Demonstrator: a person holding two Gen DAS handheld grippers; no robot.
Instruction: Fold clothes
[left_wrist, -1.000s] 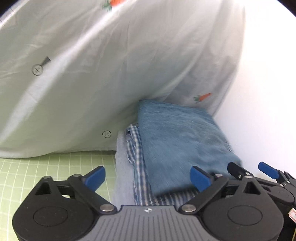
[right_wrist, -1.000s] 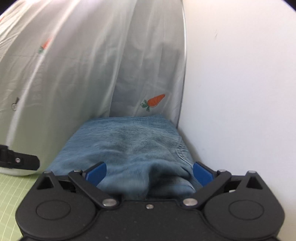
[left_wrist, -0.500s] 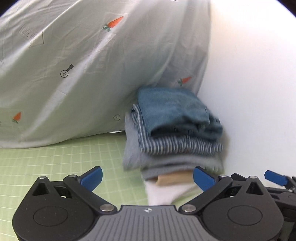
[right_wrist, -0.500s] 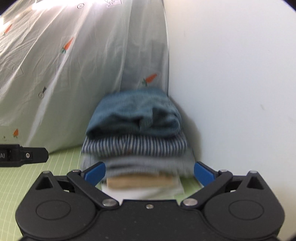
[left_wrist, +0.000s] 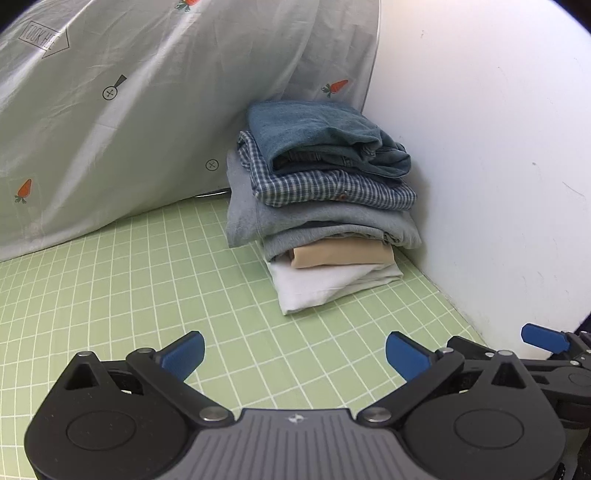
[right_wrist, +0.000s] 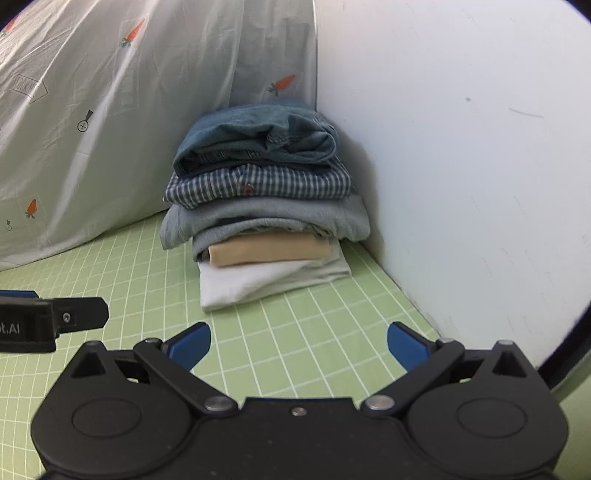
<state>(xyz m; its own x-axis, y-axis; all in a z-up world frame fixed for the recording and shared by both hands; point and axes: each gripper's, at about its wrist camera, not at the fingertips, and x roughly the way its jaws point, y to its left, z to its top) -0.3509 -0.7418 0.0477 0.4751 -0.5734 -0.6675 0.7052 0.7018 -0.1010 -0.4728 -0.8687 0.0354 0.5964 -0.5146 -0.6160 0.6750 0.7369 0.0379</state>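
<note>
A carrot-printed sheet (left_wrist: 129, 122) hangs at the left; the left hand-held gripper (left_wrist: 293, 356) hovers over the green grid mat (left_wrist: 147, 295), fingers apart and empty. Right of it, the folded clothes stack (right_wrist: 262, 206) sits in the corner against the white wall (right_wrist: 461, 166); the right hand-held gripper (right_wrist: 299, 343) is likewise spread, holding nothing.

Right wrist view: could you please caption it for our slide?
Open right gripper faces a stack of folded clothes, denim on top, in the corner of the green grid mat.

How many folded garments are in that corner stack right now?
5, top to bottom: denim piece, blue checked shirt, grey-blue garment, tan item, white item. Thinner layers may be hidden between.
</note>
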